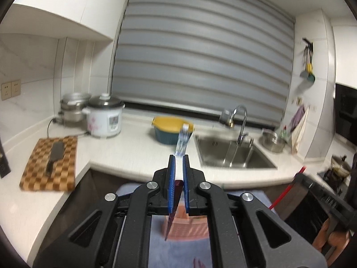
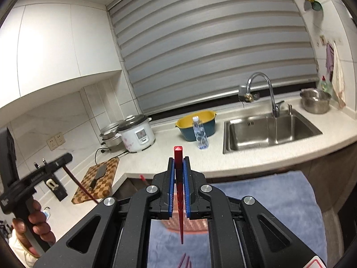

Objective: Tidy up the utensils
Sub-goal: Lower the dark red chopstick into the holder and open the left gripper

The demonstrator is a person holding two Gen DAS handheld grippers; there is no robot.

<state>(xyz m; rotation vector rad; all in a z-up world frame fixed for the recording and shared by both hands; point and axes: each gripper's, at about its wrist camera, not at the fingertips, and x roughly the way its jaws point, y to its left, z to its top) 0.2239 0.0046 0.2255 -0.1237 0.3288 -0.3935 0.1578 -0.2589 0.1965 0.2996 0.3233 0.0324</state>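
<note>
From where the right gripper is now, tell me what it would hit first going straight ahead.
Probably the clear water bottle on the counter, which stands just right of the line of the right gripper, shut on a red chopstick. The yellow-and-teal basin sits behind it. Depth is uncertain.

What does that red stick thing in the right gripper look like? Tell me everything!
It is a red chopstick, glossy like plastic or lacquer, with a flat squarish top end and a thin tapered tip. It stands nearly upright, pinched between the blue pads of the right hand-held gripper, top poking above, tip hanging below over a blue towel.
</note>
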